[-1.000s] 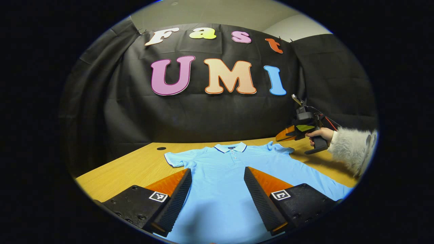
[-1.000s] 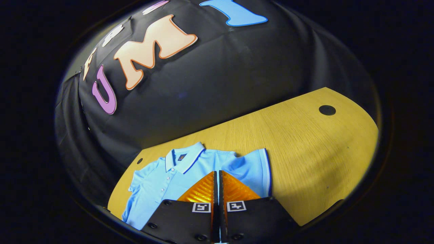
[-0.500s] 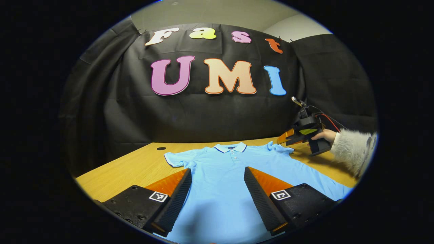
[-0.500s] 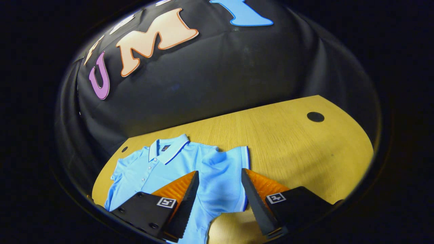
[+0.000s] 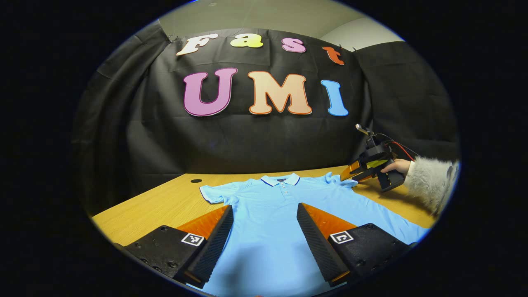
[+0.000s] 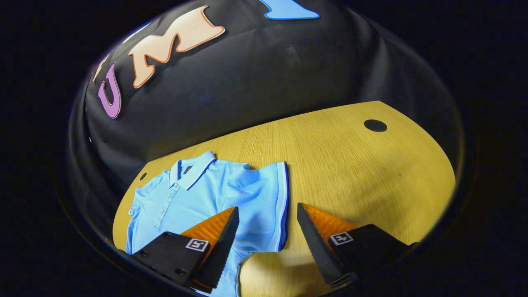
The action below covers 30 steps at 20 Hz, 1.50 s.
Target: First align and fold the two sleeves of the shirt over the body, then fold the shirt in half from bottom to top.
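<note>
I'm looking at a wooden table (image 6: 350, 165) — a dark round hole (image 6: 375, 125) is sitting near its far corner. Black cloth (image 5: 247, 140) is hanging behind it.

Counting from my tongs: one shirt (image 5: 272, 206) lying mid-frame, two sleeves showing, one table (image 6: 350, 165), two grommet holes, my two grippers working.
</note>
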### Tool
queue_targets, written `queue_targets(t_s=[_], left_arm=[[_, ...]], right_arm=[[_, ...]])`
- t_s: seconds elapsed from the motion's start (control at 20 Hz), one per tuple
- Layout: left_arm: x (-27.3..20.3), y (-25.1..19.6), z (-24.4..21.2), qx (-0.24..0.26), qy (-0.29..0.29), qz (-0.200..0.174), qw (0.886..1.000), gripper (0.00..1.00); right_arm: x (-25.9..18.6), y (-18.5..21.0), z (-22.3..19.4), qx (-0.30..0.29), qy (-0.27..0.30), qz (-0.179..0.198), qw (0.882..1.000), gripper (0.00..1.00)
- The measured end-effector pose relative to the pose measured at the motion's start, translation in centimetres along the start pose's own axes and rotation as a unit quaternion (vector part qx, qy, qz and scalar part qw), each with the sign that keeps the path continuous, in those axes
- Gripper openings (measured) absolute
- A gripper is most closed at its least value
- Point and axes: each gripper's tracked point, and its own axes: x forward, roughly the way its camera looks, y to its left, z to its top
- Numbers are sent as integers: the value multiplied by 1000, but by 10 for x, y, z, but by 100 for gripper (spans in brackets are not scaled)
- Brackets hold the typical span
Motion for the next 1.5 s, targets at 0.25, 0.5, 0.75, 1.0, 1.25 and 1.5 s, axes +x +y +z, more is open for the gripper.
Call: queue_targets(t_s=[0.25, 0.5, 0.75, 1.0, 1.25, 1.5], left_arm=[[0, 0, 0, 0, 0, 0, 1000, 94], [0, 0, 0, 0, 0, 0, 1000, 94], [0, 0, 0, 0, 0, 0, 1000, 94], [0, 0, 0, 0, 0, 0, 1000, 94], [0, 0, -1, 0, 1, 0, 1000, 94], [0, 0, -1, 0, 0, 0, 1000, 94]], right_arm=[[0, 5, -3, 1, 4, 11, 1000, 66], [1, 3, -6, -8, 8, 10, 1000, 39], [2, -8, -5, -12, 9, -8, 1000, 31], [2, -12, -7, 14, 14, -10, 1000, 5], [-3, 1, 18, 31, -39, 8, 999, 2], [-19, 56, 45, 23, -100, 95, 990, 2]])
